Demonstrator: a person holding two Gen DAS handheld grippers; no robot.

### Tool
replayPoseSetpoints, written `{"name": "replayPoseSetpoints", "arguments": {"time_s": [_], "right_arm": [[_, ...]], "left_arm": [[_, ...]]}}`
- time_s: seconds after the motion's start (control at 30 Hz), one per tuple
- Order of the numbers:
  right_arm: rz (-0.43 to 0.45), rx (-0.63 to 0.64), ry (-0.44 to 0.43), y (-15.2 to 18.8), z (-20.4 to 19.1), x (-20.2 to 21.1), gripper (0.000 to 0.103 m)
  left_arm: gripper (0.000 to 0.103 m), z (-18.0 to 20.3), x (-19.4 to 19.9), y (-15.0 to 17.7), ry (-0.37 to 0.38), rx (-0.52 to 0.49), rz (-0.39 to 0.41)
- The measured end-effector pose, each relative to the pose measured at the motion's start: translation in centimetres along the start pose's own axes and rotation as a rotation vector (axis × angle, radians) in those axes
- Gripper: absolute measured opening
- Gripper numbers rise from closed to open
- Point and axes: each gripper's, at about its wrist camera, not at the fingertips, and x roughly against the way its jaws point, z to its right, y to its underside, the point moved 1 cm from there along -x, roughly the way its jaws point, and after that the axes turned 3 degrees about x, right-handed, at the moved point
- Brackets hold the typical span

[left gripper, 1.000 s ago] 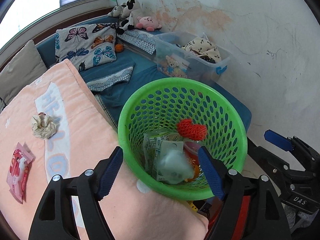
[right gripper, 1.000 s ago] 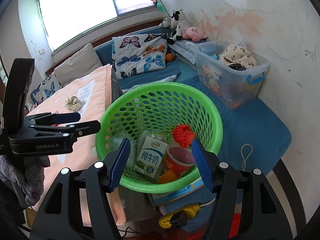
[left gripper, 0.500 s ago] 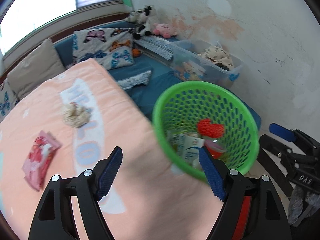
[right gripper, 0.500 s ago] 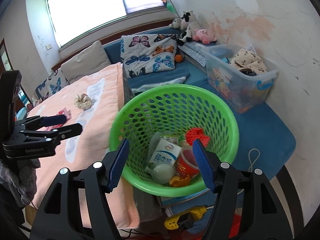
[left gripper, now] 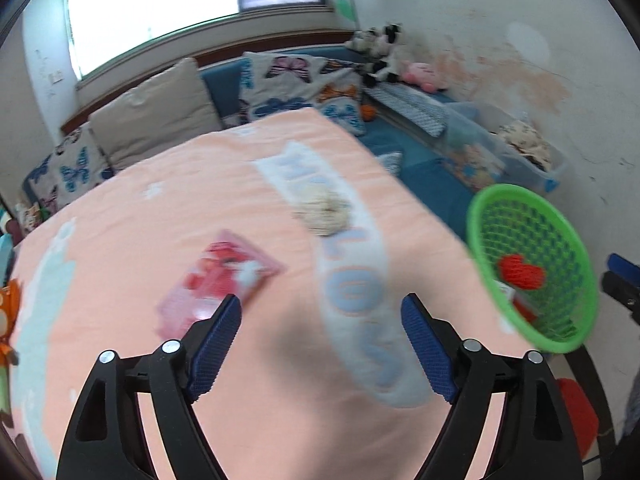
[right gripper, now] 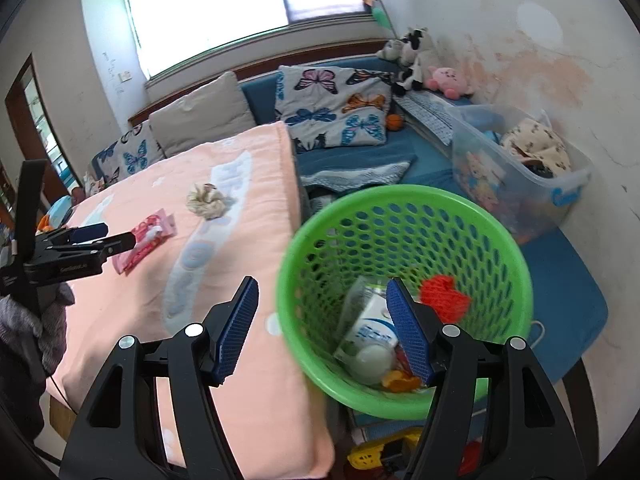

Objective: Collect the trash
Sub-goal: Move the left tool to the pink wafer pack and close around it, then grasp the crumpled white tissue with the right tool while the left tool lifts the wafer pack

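Note:
A green mesh basket (right gripper: 404,216) stands beside the peach-covered table (right gripper: 224,360); it also shows in the left wrist view (left gripper: 576,268). It holds a milk carton (right gripper: 370,330), a red net (right gripper: 444,296) and other litter. A pink wrapper (left gripper: 224,280) and a crumpled beige wad (left gripper: 324,212) lie on the table. My left gripper (left gripper: 320,344) is open and empty, just short of the wrapper. My right gripper (right gripper: 322,326) is open and empty, astride the basket's near rim.
A blue couch (right gripper: 400,160) with butterfly pillows (right gripper: 332,108) runs behind the table. A clear storage bin (right gripper: 520,168) with clothes stands by the wall. Plush toys (right gripper: 416,60) sit in the corner. Yellow and red items (right gripper: 376,452) lie on the floor under the basket.
My left gripper has swung left from over the basket to over the table, toward the pink wrapper. My right gripper has shifted left to the basket's rim.

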Motion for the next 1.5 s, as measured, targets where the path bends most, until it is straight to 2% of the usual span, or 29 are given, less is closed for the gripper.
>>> {"name": "replayPoseSetpoints", "arguments": {"time_s": [0.2, 0.3, 0.47, 0.9, 0.93, 1.0, 1.07, 1.2, 1.37, 1.5], "right_arm": [[-0.005, 0.046, -0.030, -1.4, -2.4, -1.3, 0.072], [-0.013, 0.067, -0.044, -2.0, -3.5, -2.1, 0.072], [-0.034, 0.089, -0.071, -2.8, -5.2, -3.7, 0.073], [-0.102, 0.131, -0.144, -4.9, -8.8, -8.7, 0.073], [-0.106, 0.134, -0.150, -5.1, -9.1, -9.0, 0.073], [-0.118, 0.140, -0.160, -5.5, -9.7, -10.1, 0.073], [-0.127, 0.143, -0.170, -5.9, -10.2, -11.0, 0.073], [-0.145, 0.148, -0.195, -6.7, -11.1, -12.7, 0.073], [-0.171, 0.144, -0.239, -7.6, -12.2, -15.4, 0.073], [-0.186, 0.141, -0.259, -8.2, -12.9, -17.7, 0.073]], "left_arm": [[0.085, -4.7, -1.9, -0.3, -0.102, -0.008, -0.025], [0.087, -5.9, -3.0, -0.2, -0.113, -0.023, -0.046], [0.088, -7.5, -5.3, 0.1, -0.091, -0.049, -0.091], [0.087, -8.2, -8.3, 0.2, -0.077, -0.104, -0.113], [0.085, -8.2, -8.4, 0.2, -0.070, -0.103, -0.114], [0.072, -8.3, -8.6, 0.3, -0.063, -0.099, -0.119], [0.069, -8.4, -8.8, 0.4, -0.053, -0.093, -0.123], [0.054, -8.3, -8.6, 0.5, -0.042, -0.097, -0.120], [0.044, -8.4, -8.1, 0.5, -0.035, -0.085, -0.111], [0.041, -8.6, -7.3, 0.6, -0.028, -0.076, -0.098]]}}
